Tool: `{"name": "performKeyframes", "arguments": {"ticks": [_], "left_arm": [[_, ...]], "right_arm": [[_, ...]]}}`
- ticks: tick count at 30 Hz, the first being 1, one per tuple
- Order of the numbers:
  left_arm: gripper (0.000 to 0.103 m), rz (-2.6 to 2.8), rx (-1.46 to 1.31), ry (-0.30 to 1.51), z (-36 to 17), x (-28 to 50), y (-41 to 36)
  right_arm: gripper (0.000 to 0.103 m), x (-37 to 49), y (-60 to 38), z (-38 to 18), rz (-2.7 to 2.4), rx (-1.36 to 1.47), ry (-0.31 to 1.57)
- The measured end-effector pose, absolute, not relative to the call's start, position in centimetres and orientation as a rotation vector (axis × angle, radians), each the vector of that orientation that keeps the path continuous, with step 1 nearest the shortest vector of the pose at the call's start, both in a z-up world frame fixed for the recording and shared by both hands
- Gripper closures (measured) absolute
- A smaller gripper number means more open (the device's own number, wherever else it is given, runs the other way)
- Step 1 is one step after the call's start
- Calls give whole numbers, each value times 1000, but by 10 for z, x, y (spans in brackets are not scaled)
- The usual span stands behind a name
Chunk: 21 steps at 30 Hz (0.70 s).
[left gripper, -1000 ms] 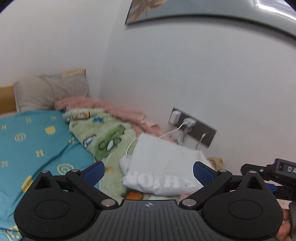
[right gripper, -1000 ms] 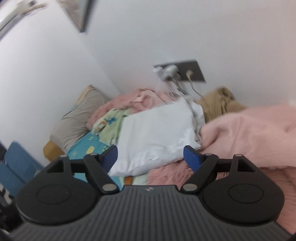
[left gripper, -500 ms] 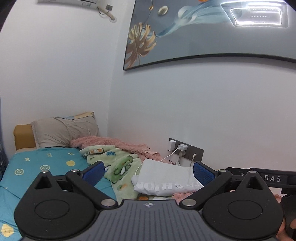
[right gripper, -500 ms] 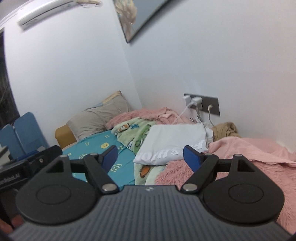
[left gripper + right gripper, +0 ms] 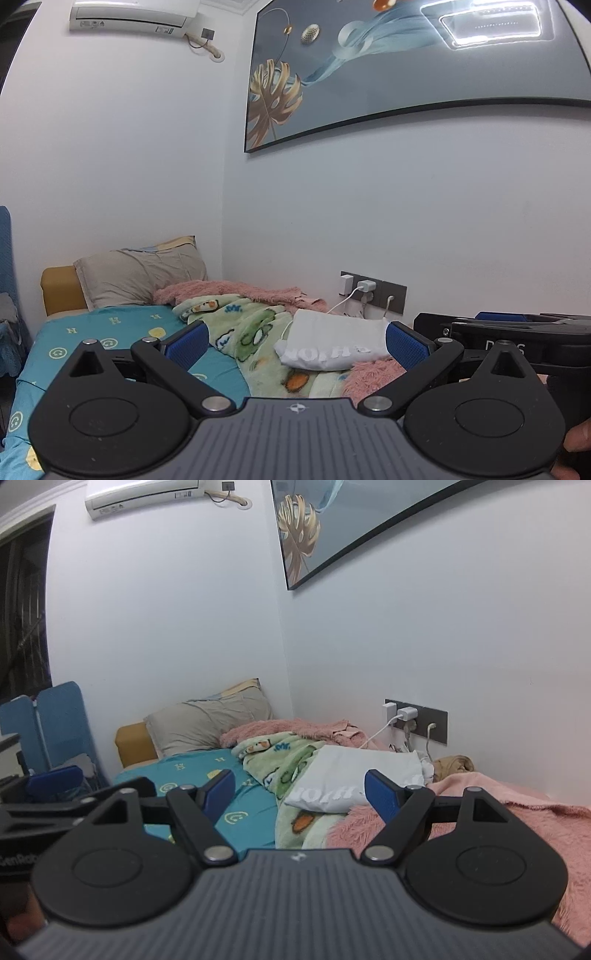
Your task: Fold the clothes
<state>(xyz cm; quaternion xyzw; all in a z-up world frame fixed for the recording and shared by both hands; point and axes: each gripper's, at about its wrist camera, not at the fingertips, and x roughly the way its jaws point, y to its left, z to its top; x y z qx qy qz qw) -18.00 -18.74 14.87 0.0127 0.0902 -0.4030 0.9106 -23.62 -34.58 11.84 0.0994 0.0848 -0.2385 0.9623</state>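
A folded white garment [image 5: 334,341] with dark lettering lies on the bed against the wall, resting on a green cartoon blanket [image 5: 255,332]. It shows again as the white garment [image 5: 356,777] in the right wrist view. My left gripper [image 5: 297,341] is open, held well back from the garment with nothing between its blue pads. My right gripper [image 5: 300,790] is also open and empty, equally far from it. The right gripper's body [image 5: 517,332] shows at the right edge of the left wrist view. The left gripper's body [image 5: 55,794] appears at the left edge of the right wrist view.
A teal sheet [image 5: 110,339] covers the bed, with a grey pillow [image 5: 140,275] at its head. A pink fluffy blanket [image 5: 517,819] lies on the right. A wall socket [image 5: 417,716] with chargers and cables sits just behind the garment. A tan cloth [image 5: 454,766] lies beside it.
Both grippers pulled back and tilted up away from the folded garment, which now looks smaller and farther. More wall, the picture and the air conditioner came into view. Both stayed open.
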Motion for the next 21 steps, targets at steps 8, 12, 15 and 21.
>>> {"name": "performKeyframes", "arguments": {"ticks": [8, 12, 15, 21], "left_arm": [[0, -813, 13, 199, 138, -170, -174], [0, -809, 1, 208, 133, -165, -167], [0, -800, 4, 199, 133, -164, -164], [0, -790, 4, 188, 134, -164, -160]], "right_arm": [[24, -228, -341, 109, -505, 170, 193], [24, -224, -337, 105, -521, 147, 194], [24, -223, -335, 101, -516, 146, 207], [24, -221, -334, 100, -511, 146, 218]]}}
